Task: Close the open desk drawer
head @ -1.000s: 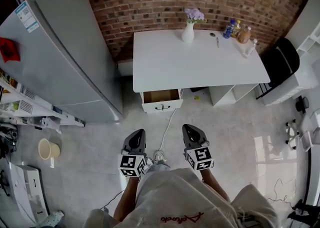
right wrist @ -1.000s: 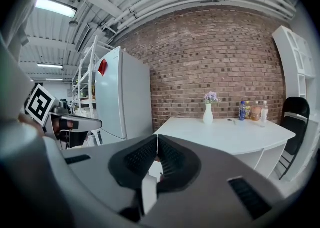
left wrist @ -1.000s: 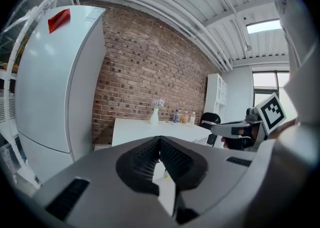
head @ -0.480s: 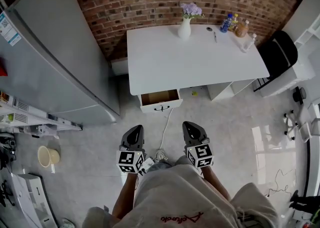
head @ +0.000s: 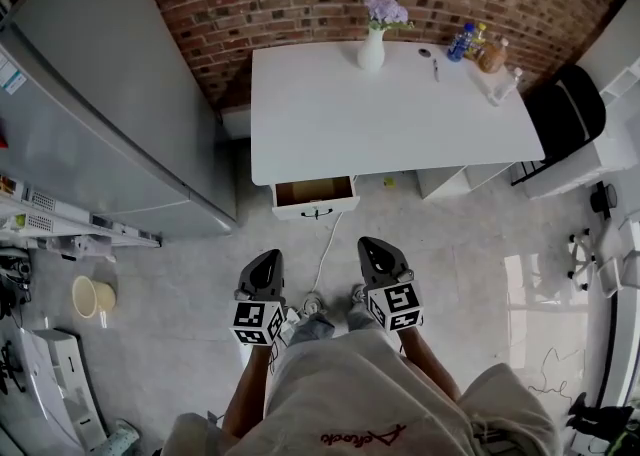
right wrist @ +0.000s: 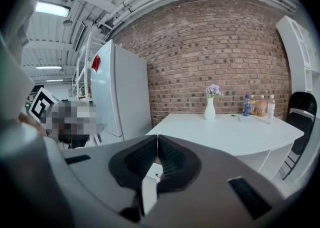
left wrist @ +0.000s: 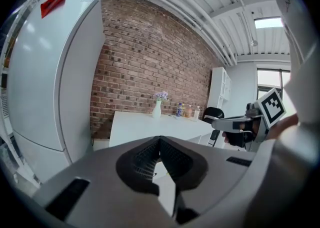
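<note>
Plainly, the drawer shows its brown bottom; the vase holds flowers.

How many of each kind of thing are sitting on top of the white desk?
Vase with flowers: 1
Bottles: 4 (blue bottle, yellow bottle, brown bottle, clear bottle)
Pen: 1
Small dark round thing, too small to tell what it is: 1
Total on the desk: 7
</note>
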### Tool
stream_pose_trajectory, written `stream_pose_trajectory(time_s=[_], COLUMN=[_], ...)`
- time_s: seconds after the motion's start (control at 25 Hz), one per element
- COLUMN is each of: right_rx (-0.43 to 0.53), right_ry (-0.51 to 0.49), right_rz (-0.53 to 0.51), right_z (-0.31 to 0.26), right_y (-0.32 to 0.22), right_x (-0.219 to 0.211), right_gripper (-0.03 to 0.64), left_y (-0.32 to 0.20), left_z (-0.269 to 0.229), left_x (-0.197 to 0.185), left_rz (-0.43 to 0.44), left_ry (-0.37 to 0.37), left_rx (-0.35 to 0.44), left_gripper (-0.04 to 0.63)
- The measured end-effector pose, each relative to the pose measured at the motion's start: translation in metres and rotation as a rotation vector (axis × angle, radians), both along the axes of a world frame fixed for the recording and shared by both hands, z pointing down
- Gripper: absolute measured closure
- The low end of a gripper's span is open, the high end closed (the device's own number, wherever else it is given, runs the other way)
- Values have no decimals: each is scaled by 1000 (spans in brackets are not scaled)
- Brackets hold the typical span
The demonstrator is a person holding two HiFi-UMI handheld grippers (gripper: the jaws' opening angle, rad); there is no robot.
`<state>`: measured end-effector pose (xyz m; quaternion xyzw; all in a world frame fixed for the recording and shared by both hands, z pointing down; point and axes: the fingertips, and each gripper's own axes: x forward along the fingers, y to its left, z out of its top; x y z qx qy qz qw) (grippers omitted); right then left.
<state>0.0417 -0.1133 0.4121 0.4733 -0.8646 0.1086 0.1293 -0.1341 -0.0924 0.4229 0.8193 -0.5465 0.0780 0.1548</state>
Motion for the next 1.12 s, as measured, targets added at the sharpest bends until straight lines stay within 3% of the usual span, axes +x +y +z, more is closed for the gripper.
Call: stream_pose_trajectory(time_s=[0.52, 1.12], right_rx=[-24, -275], right_ry=[-4, 57], right_rz=[-52, -68], right_z=[9, 142], right_y=[-26, 21], right_x=[39, 11], right_gripper=[598, 598], left_y=[-14, 18], left_z=[1, 116], left_x=[45, 35], left_rz=[-37, 26], left_ry=[-15, 23], left_rx=[-21, -237], left_gripper=[583, 583])
